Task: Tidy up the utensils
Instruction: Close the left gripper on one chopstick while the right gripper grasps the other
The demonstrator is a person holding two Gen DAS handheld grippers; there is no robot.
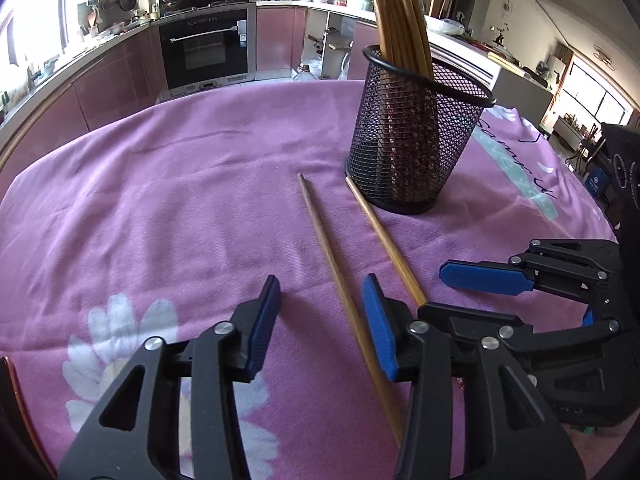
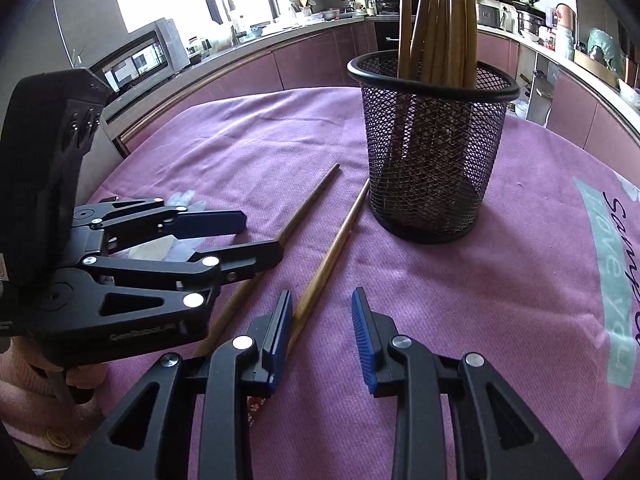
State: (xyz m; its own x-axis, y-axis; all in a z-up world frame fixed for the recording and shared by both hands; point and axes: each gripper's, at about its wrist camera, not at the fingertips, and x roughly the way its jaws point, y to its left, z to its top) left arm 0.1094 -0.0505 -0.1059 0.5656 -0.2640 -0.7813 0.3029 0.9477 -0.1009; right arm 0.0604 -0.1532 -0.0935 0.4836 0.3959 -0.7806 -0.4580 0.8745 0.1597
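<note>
Left wrist view showed the left gripper point(image 1: 320, 312), jaws apart, straddling one loose chopstick point(image 1: 340, 280) at lower centre; the second chopstick point(image 1: 384, 240) lay beside, ending under the right gripper point(image 1: 516, 292), also apart. Right of them stood the mesh holder point(image 1: 416, 140). Closing off-centre could roll the stick away.

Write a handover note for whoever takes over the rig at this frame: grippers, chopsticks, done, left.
Left hand-held gripper: open, straddling the darker chopstick on the pink cloth, not gripping it.
Right hand-held gripper: open, empty; the lighter chopstick lies by its left finger.
Done: a bundle of chopsticks stands in the mesh holder.
Left: both loose chopsticks into the holder.
</note>
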